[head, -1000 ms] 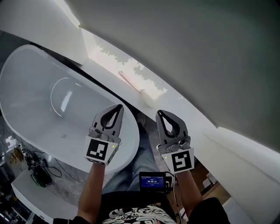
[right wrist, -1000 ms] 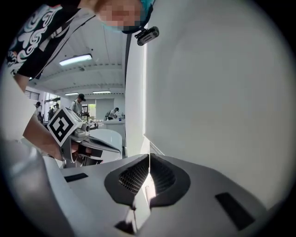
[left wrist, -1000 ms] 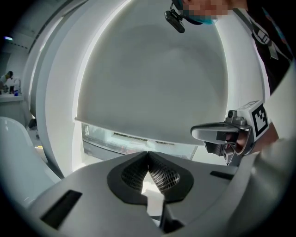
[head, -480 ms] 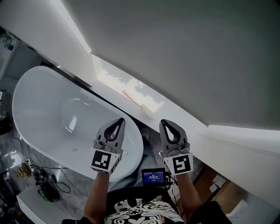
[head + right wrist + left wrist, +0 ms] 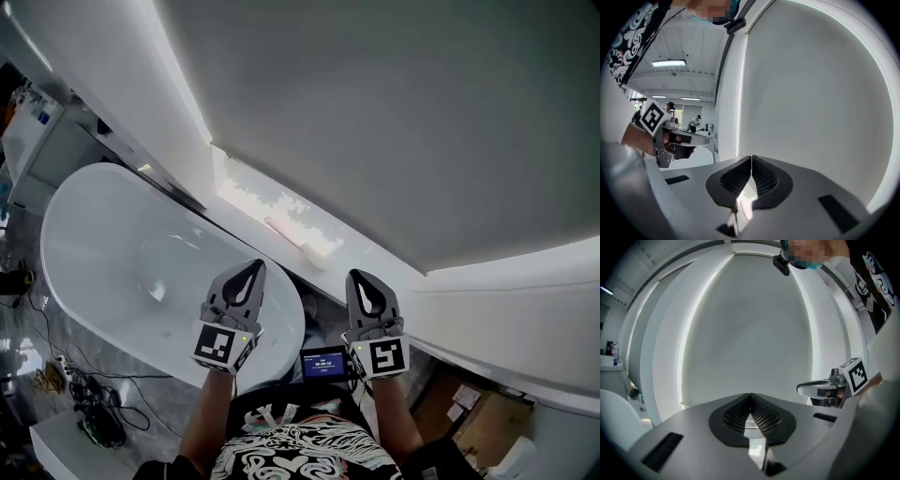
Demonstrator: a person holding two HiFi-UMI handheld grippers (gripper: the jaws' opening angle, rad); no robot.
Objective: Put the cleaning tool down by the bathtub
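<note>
The cleaning tool (image 5: 302,244), a pale brush with a thin pinkish handle, lies on the white ledge (image 5: 246,199) behind the white bathtub (image 5: 112,253). My left gripper (image 5: 251,267) is held up over the tub's near end, shut and empty. My right gripper (image 5: 361,279) is beside it, level with it, also shut with nothing in its jaws. In the left gripper view my left gripper (image 5: 750,394) faces a plain grey wall, and the right gripper (image 5: 820,389) shows at its right. The right gripper (image 5: 751,157) in its own view also faces that wall.
A grey wall (image 5: 394,112) rises behind the ledge. Cables and a dark device (image 5: 94,412) lie on the floor left of the tub. A small screen (image 5: 323,363) hangs at the person's waist. Cardboard boxes (image 5: 478,422) stand at the lower right.
Both grippers have risen, side by side and still shut. The head view has lifted, so the tub, ledge and brush sit lower and farther off.
</note>
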